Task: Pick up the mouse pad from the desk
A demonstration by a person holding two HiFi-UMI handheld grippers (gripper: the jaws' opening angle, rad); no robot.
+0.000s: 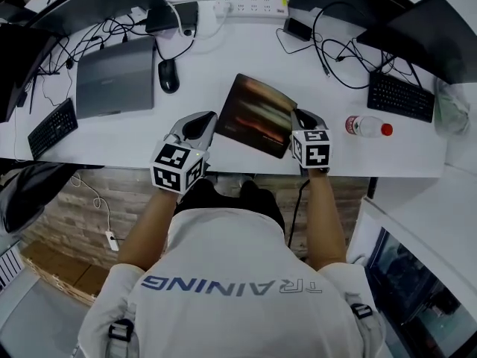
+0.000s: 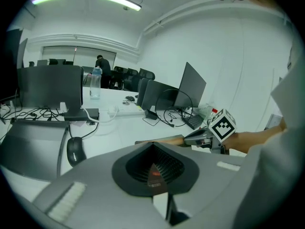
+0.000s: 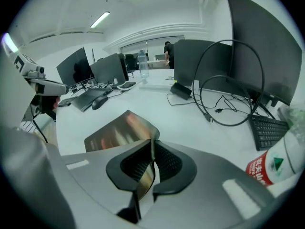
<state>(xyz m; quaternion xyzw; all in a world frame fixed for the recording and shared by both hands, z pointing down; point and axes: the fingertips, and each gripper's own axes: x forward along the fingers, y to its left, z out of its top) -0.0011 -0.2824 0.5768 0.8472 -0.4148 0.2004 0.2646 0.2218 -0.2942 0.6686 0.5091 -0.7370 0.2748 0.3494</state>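
The mouse pad (image 1: pixel 253 114), dark brown with a glossy printed face, lies aslant near the front of the white desk (image 1: pixel 223 66). Its right edge is raised off the desk and curls between the pads of my right gripper (image 1: pixel 297 118), which is shut on that edge. In the right gripper view the thin pad (image 3: pixel 119 132) runs from the closed jaws of the right gripper (image 3: pixel 151 163) out to the left. My left gripper (image 1: pixel 203 125) hovers just off the pad's left edge with nothing in it. In its own view the left gripper (image 2: pixel 153 168) has its jaws together, and the pad's edge (image 2: pixel 162 140) shows beyond.
A closed grey laptop (image 1: pixel 115 77) and a black mouse (image 1: pixel 168 74) lie to the left. A plastic bottle with a red cap (image 1: pixel 367 126) lies to the right of the right gripper. Keyboards (image 1: pixel 400 95), cables, monitors and a power strip (image 1: pixel 253 4) fill the back of the desk.
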